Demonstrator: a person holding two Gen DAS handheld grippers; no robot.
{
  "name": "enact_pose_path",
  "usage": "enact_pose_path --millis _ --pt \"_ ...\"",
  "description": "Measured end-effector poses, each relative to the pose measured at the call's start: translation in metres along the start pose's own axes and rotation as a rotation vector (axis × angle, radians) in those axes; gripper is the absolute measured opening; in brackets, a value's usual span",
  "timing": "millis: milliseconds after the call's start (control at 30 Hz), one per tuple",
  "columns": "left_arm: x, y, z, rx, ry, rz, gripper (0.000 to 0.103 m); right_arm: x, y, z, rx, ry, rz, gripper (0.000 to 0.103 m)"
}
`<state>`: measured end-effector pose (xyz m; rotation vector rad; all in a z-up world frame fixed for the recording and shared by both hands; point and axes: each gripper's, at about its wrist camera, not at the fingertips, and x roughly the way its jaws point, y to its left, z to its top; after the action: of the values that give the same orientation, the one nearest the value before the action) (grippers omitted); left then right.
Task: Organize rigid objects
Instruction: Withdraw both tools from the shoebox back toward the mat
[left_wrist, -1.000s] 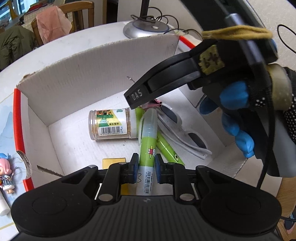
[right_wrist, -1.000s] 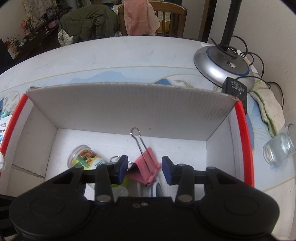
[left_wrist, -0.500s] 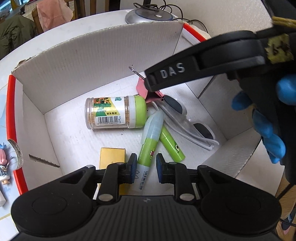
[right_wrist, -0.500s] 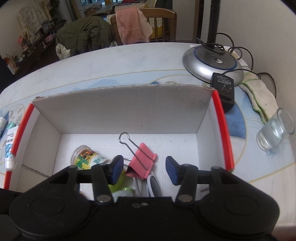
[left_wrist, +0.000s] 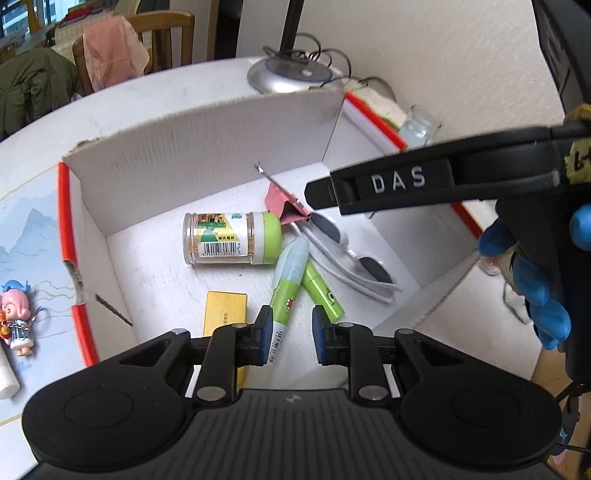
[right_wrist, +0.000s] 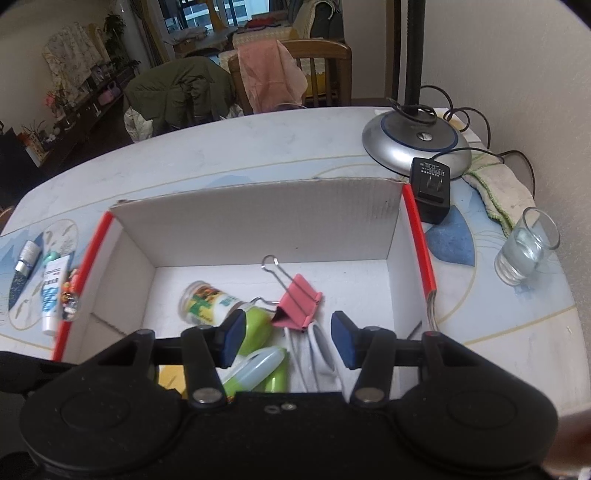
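A white cardboard box (left_wrist: 207, 147) with red edges (right_wrist: 419, 240) holds a toothpick jar (left_wrist: 229, 238) (right_wrist: 207, 301), two green pens (left_wrist: 288, 273) (right_wrist: 258, 369), a pink binder clip (left_wrist: 284, 203) (right_wrist: 297, 304), white sunglasses (left_wrist: 351, 258) and a yellow card (left_wrist: 225, 312). My left gripper (left_wrist: 290, 338) is open above the box's near side, with the green pen lying free below it. My right gripper (right_wrist: 286, 338) is open and empty above the box, with the binder clip lying below it; one of its fingers (left_wrist: 388, 186) crosses the left wrist view.
A lamp base (right_wrist: 415, 138), a black adapter (right_wrist: 430, 188), a cloth (right_wrist: 498, 184) and a glass (right_wrist: 526, 245) stand right of the box. Tubes (right_wrist: 51, 288) and a small figurine (left_wrist: 16, 314) lie left of it. Chairs (right_wrist: 295, 70) stand behind the table.
My left gripper opened, let the green pen drop into the box and rose. My right gripper let go of the binder clip, opened wider and pulled up and back.
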<state>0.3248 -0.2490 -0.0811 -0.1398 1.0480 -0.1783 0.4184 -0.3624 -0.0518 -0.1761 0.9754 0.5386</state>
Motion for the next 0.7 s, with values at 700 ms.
enact_pose_path --millis 700 --pt "-0.109 0.057 -0.033 -0.097 -0.233 0.043 0.022 -0.061 0.061 -0.034 0.010 -0.096 0.064 0.065"
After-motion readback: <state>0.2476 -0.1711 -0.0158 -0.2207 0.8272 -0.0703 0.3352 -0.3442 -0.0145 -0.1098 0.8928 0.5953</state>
